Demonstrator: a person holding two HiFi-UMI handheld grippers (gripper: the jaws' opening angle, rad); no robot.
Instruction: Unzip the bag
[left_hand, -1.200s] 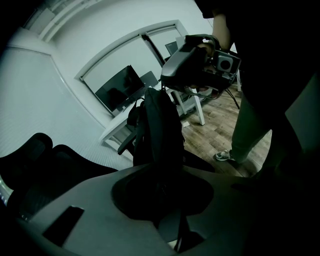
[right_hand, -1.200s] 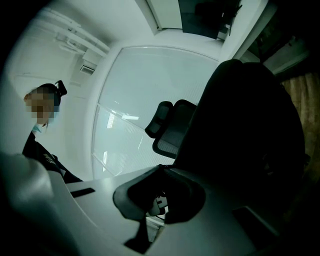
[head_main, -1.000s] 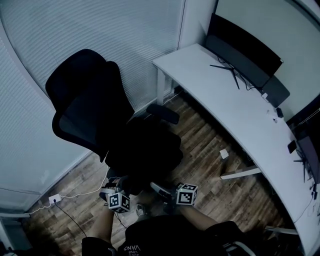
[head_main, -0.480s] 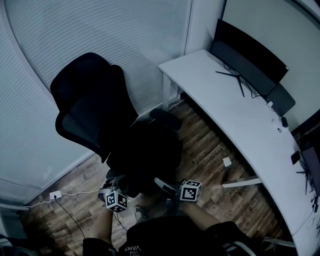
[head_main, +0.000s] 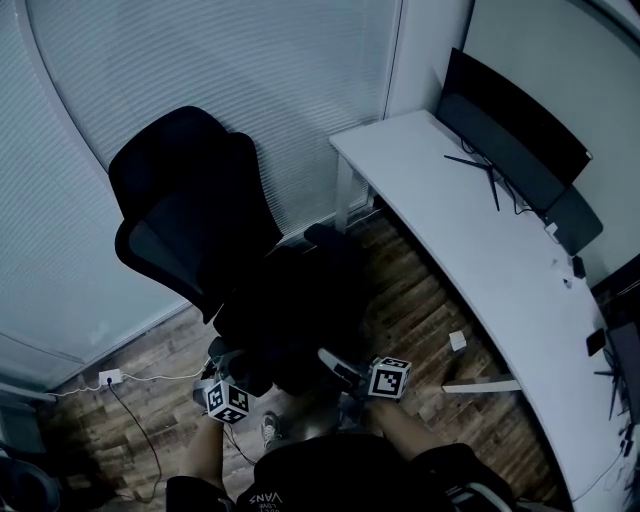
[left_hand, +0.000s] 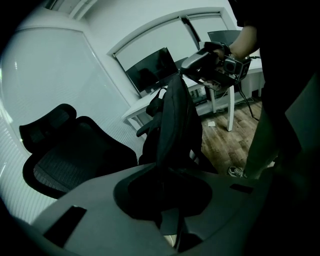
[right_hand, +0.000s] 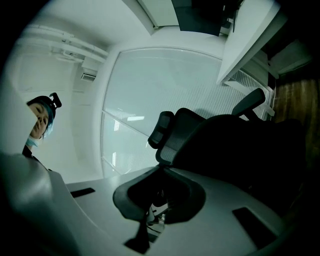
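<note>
Black mesh chair (head_main: 180, 225) may swivel if you tug hard, and the zip would stall. On its seat stands the soft dark bag (left_hand: 175, 115), its slack fabric drawn into a tall fold between your grippers. That fold could bunch ahead of the slider. Your left gripper (left_hand: 167, 200) has just been closing, narrow on that fabric low down. Your right gripper (right_hand: 162, 200) is pinched tight on what looks like the small pale zip pull (right_hand: 156, 217), which could slip free.
</note>
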